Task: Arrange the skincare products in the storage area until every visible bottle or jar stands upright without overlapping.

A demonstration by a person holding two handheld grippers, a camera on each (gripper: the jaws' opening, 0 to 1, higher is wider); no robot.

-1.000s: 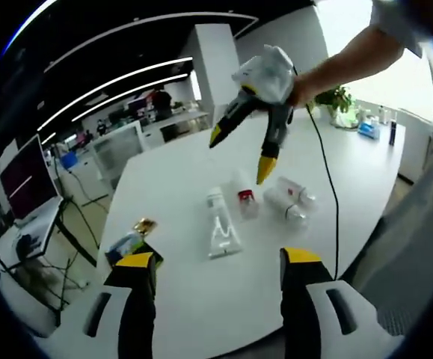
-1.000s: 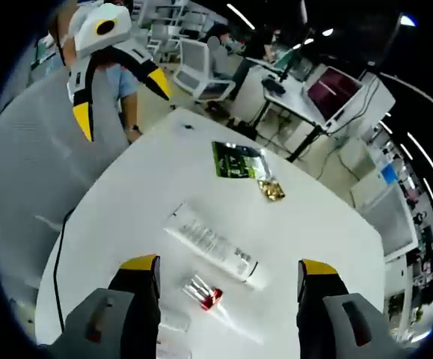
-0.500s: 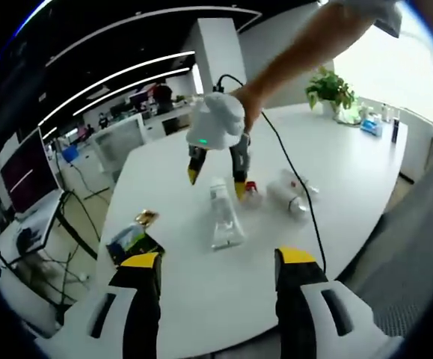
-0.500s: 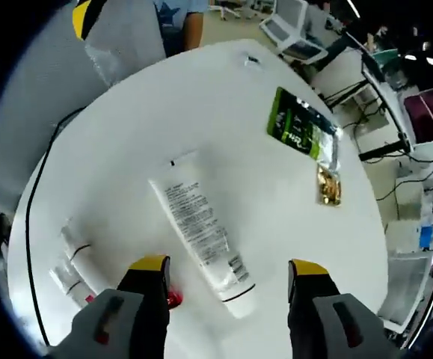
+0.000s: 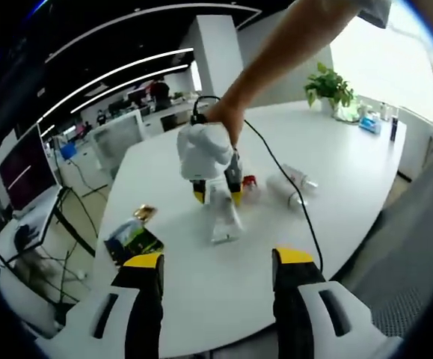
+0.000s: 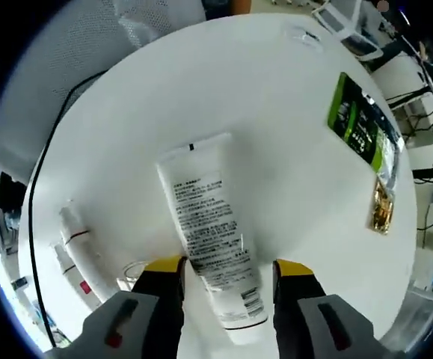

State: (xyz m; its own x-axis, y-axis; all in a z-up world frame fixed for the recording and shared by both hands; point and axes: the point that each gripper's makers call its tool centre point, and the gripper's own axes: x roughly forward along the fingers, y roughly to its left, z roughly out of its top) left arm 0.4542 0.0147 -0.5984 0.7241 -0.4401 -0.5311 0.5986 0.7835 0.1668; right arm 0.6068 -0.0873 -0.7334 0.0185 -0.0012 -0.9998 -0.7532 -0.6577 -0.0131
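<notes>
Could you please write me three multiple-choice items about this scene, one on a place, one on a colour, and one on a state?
1. Where does the right gripper stand?
A. Over the green packet
B. With its jaws either side of the white tube
C. Off the table's edge

2. What colour are the tips of the left gripper?
A. Yellow
B. Red
C. Blue

3. How does the white tube rest?
A. Upright on its cap
B. Lying flat on the table
C. Lifted clear of the table

Answers:
1. B: in the right gripper view the two jaws flank the tube near its cap end, with a little gap showing on each side.
2. A: in the left gripper view both jaw tips are yellow.
3. B: both views show the tube lying lengthwise on the white table, apart from the green packet.
</notes>
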